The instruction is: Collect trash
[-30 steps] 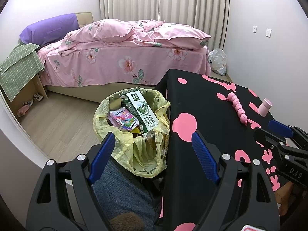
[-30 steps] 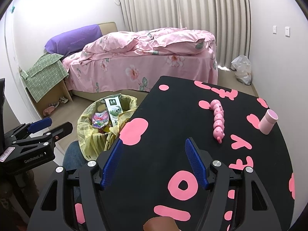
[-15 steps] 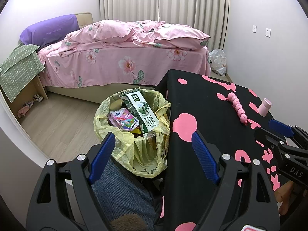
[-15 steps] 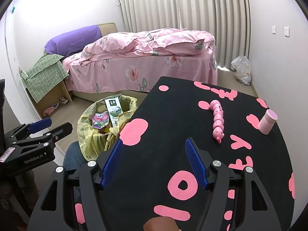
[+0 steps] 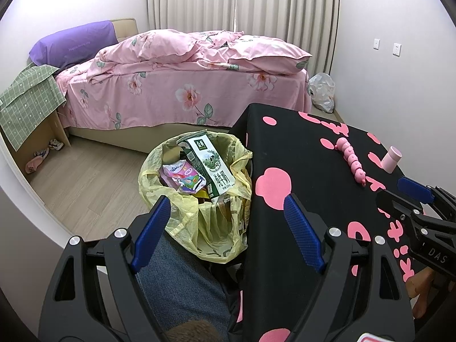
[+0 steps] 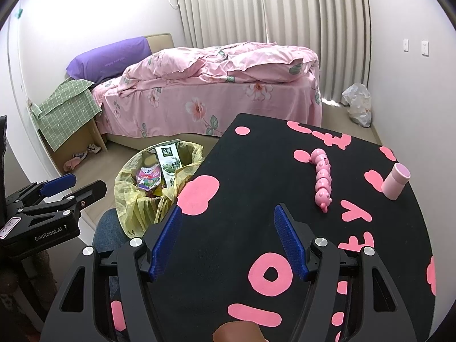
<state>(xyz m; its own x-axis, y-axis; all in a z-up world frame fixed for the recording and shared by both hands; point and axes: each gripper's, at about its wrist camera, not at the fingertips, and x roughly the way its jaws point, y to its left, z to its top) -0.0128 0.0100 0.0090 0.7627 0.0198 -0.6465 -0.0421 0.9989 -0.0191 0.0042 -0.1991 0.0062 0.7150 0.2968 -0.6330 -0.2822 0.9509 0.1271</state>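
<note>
Where liner sags — crammed trash bin (image 5: 196, 196)

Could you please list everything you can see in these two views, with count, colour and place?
bin: one, yellow liner, floor beside table
carton: one, white and green, in bin
wrapper: one, pink, in bin
table: one, black with pink shapes
caterpillar toy: one, pink, on table
cup: one, pink, on table
bed: one, pink floral, behind
plastic bag: one, white, floor by curtain
left gripper: open, empty
right gripper: open, empty

Thin plastic bin liner (image 5: 182, 213), matt tablecloth (image 5: 313, 171)
</note>
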